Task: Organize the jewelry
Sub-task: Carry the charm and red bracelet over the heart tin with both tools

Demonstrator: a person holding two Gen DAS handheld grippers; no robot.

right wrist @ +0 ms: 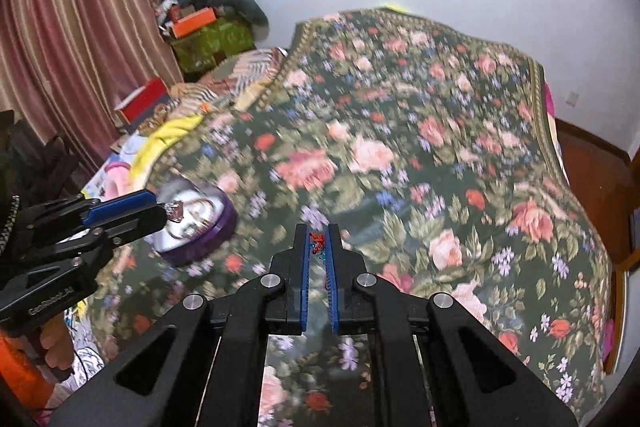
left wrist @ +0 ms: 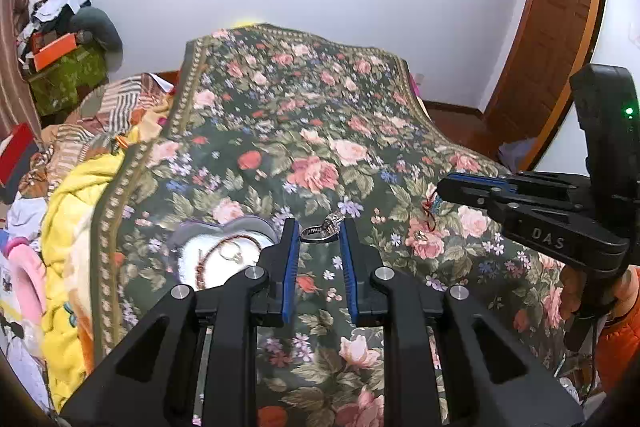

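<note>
My left gripper (left wrist: pixel 320 227) is shut on a silver ring (left wrist: pixel 325 227) with a stone setting, pinched between its blue pads. From the right wrist view, the left gripper (right wrist: pixel 162 209) holds that ring (right wrist: pixel 175 209) just above the round purple jewelry box (right wrist: pixel 218 233). The box (left wrist: pixel 188 231) has a white lining and holds a beaded chain (left wrist: pixel 212 253) and a small ring. My right gripper (right wrist: pixel 319 231) is shut on a small red and blue beaded piece (right wrist: pixel 317 242). The right gripper (left wrist: pixel 440 189) hovers to the right of the box, a red thread (left wrist: pixel 430 217) dangling from its tips.
A floral bedspread (left wrist: pixel 312 131) covers the bed. Yellow and patterned blankets (left wrist: pixel 68 227) lie bunched at its left edge. Boxes and clothes (left wrist: pixel 64 55) pile up by the striped curtain (right wrist: pixel 72 27). A wooden door (left wrist: pixel 556 39) stands at the right. A hand (right wrist: pixel 56 345) grips the left tool.
</note>
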